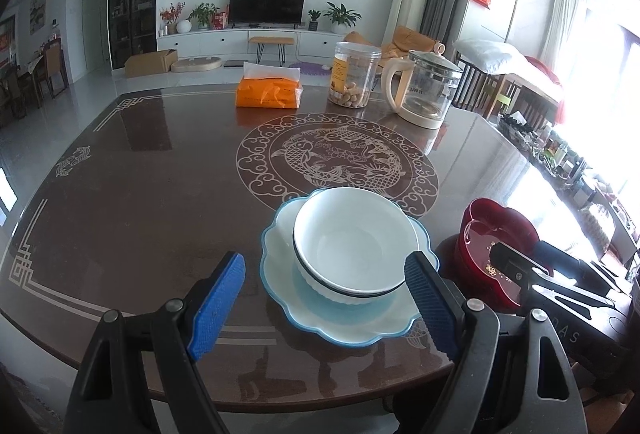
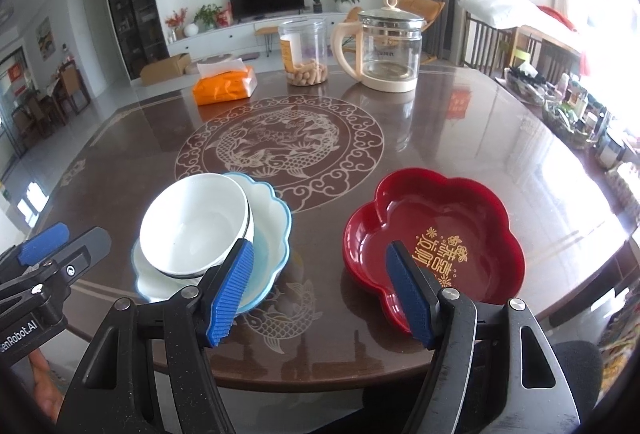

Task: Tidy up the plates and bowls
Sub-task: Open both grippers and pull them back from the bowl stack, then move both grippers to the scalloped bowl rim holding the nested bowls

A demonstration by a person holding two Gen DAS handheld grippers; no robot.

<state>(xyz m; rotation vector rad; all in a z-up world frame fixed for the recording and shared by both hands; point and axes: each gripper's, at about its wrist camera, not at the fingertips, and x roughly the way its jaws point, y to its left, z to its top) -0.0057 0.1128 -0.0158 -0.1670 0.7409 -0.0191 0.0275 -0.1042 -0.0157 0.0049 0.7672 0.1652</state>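
Observation:
A white bowl [image 1: 354,240] with a dark rim band sits tilted in a pale blue scalloped plate [image 1: 320,314] near the table's front edge; both show in the right wrist view too, bowl [image 2: 196,224] and plate [image 2: 268,218]. A red flower-shaped dish [image 2: 436,234] with gold lettering lies to their right, also in the left wrist view [image 1: 476,234]. My left gripper [image 1: 326,304] is open, just in front of the plate. My right gripper [image 2: 320,290] is open over the table between plate and red dish, its right finger in front of the dish rim.
The dark round table [image 2: 460,138] carries an orange tissue pack [image 1: 269,92], a clear jar of nuts [image 1: 354,74] and a glass kettle [image 1: 426,88] at the far side. A cluttered shelf [image 2: 580,114] runs along the right.

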